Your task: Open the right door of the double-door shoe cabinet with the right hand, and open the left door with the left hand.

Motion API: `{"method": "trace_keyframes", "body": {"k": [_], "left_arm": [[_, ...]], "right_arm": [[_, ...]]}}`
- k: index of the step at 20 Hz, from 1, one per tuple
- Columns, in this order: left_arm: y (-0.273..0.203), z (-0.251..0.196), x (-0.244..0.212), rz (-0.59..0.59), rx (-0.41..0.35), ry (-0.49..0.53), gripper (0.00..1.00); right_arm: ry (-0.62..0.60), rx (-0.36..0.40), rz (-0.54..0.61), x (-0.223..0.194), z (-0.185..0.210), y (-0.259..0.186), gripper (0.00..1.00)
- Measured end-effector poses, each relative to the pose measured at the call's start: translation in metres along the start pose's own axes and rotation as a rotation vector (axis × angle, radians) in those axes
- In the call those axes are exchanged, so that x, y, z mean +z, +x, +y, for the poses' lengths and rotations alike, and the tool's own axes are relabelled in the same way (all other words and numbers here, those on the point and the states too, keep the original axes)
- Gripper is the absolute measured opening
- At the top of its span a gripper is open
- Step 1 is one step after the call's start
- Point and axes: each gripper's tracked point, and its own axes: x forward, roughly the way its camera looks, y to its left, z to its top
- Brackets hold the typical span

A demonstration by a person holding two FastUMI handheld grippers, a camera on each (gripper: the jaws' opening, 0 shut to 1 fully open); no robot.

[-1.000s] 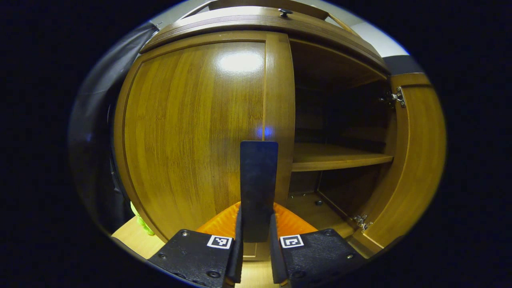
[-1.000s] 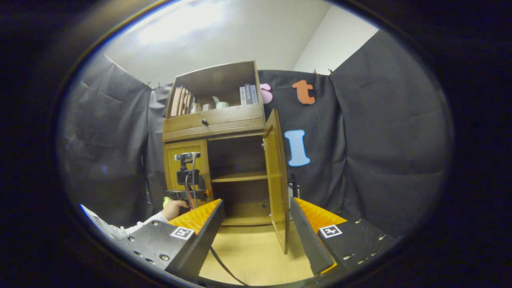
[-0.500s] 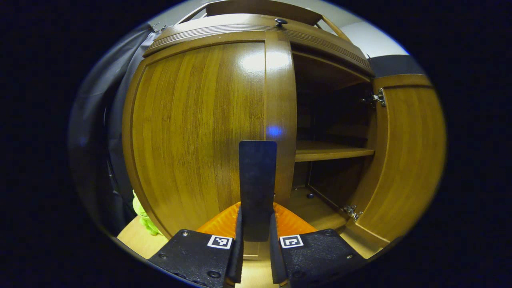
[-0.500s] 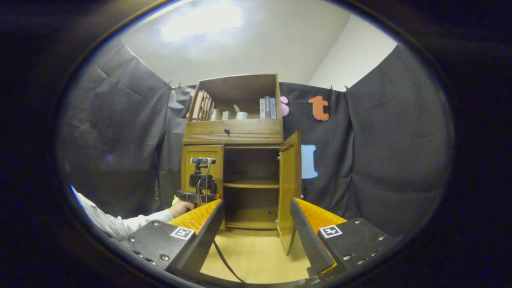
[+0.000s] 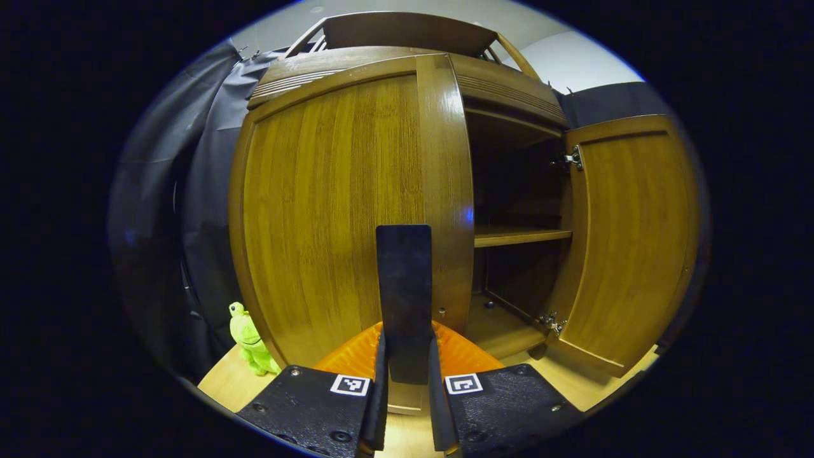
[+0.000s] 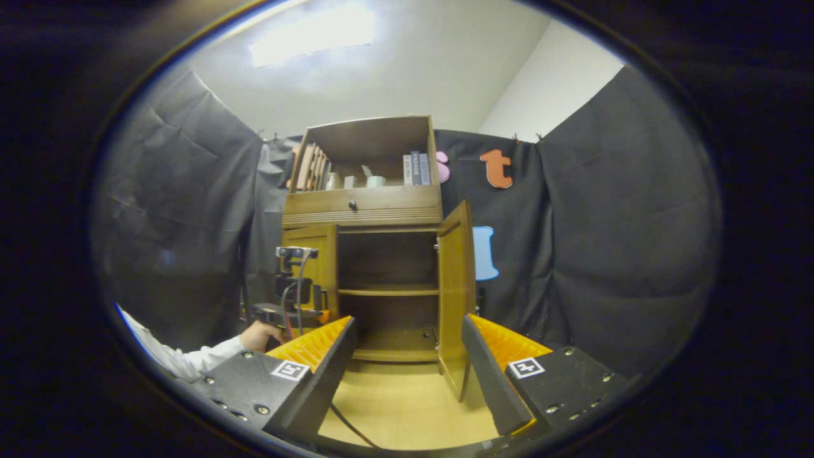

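The wooden shoe cabinet [image 6: 362, 254] stands against the booth wall. Its right door [image 5: 629, 235] is swung wide open, also seen edge-on as the right door [image 6: 455, 280]. The left door [image 5: 331, 210] is slightly ajar, its top edge standing out in front of the drawer band. My left gripper [image 5: 406, 375] is shut on the flat dark handle [image 5: 404, 286] at that door's inner edge. The left gripper [image 6: 289, 305], held by a hand [image 6: 257, 332], sits in front of the left door [image 6: 321, 261]. My right gripper [image 6: 407, 362] stands open, well back from the cabinet, holding nothing.
A shelf [image 5: 515, 235] crosses the dark cabinet interior. A green toy frog [image 5: 249, 340] sits on the floor left of the cabinet. Above the doors are a drawer with a knob [image 6: 359, 205] and books [image 6: 413, 168]. A cable [image 6: 343, 423] trails over the wooden floor [image 6: 400, 407].
The left door has swung outward with my left gripper holding its handle, and the toy frog has come into sight. The right gripper has shifted only slightly and stays open.
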Motion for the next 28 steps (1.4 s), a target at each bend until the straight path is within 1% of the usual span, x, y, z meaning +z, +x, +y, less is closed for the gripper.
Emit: {"method": "trace_keyframes", "body": {"k": [2, 3, 4, 6, 9, 11, 15, 18, 19, 20, 24, 28], "left_arm": [[0.0, 0.0, 0.001, -0.016, -0.012, 0.011, 0.29], [0.0, 0.001, 0.002, -0.024, -0.015, 0.011, 0.29], [0.0, 0.001, 0.003, -0.031, -0.018, 0.011, 0.29], [0.001, 0.0, 0.003, -0.035, -0.027, 0.008, 0.29], [0.0, -0.001, 0.002, -0.037, -0.041, 0.002, 0.29], [0.001, -0.001, 0.004, -0.043, -0.043, 0.008, 0.29], [-0.001, -0.001, 0.008, -0.053, -0.038, 0.022, 0.29], [-0.002, 0.0, 0.008, -0.069, -0.028, 0.03, 0.29], [-0.003, 0.0, 0.008, -0.074, -0.027, 0.031, 0.27], [-0.002, 0.0, 0.009, -0.079, -0.025, 0.03, 0.27], [-0.003, 0.001, 0.008, -0.078, -0.012, 0.027, 0.26], [-0.003, 0.007, 0.006, -0.087, 0.019, 0.046, 0.26]], "right_arm": [[0.002, -0.072, -0.007, -0.003, -0.012, 0.0, 0.98], [0.014, -0.097, -0.008, -0.005, -0.014, -0.001, 0.98], [0.023, -0.103, -0.011, -0.006, -0.011, -0.001, 0.98], [0.04, -0.103, -0.019, -0.005, -0.008, 0.0, 0.96], [0.041, -0.091, -0.023, -0.005, 0.0, 0.001, 0.98], [0.052, -0.094, -0.009, -0.01, 0.002, 0.002, 0.98], [0.049, -0.075, -0.006, -0.011, 0.018, 0.005, 0.98], [0.044, -0.057, -0.006, -0.012, 0.03, 0.009, 0.98], [0.047, -0.052, -0.005, -0.013, 0.034, 0.011, 0.98], [0.052, -0.049, -0.005, -0.013, 0.036, 0.013, 0.98], [0.053, -0.025, -0.007, -0.013, 0.05, 0.018, 0.97], [0.059, -0.023, 0.003, -0.017, 0.056, 0.022, 0.97]]}}
